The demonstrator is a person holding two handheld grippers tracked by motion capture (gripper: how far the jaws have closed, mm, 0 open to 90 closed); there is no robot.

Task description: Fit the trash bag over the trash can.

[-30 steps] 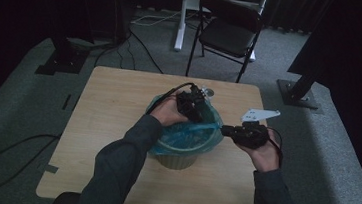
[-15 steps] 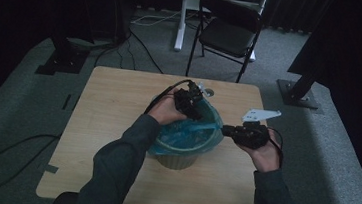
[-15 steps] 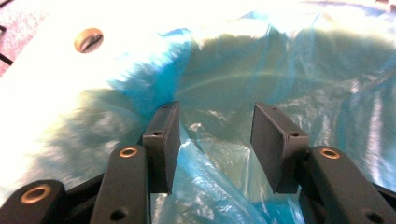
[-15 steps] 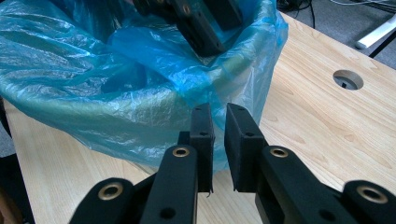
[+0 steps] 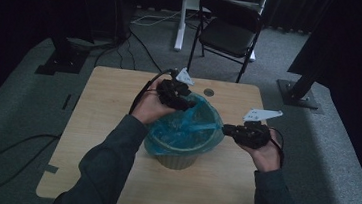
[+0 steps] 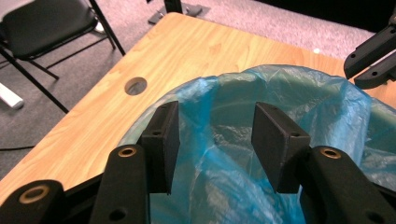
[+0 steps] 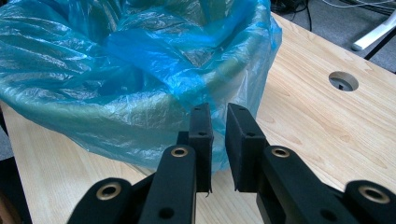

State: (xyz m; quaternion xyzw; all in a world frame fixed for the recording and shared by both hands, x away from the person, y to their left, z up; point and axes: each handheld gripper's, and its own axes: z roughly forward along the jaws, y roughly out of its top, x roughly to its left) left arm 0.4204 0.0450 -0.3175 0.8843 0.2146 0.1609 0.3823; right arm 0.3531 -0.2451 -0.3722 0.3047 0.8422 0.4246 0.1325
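High view: a round bin (image 5: 179, 154) stands upright near the middle of the desk (image 5: 101, 124), closer to its near edge, mouth facing up. A thin, crinkled blue plastic liner (image 5: 191, 128) drapes over its rim and hides most of the wall; the bin's base is in shadow. The left gripper (image 5: 176, 92) sits at the far-left part of the rim, the right gripper (image 5: 234, 132) at the right side; their jaw tips are too dark to make out here.

Left gripper view: the black jaws stand apart, released, straddling a raised fold of liner (image 6: 224, 116) without pressing it. The smooth wood-grain desk (image 6: 196, 51) shows a round cable hole (image 6: 136, 86).

Right gripper view: the jaws are nearly together, a narrow gap left, just in front of the hanging liner (image 7: 140, 93); whether they pinch film I cannot tell
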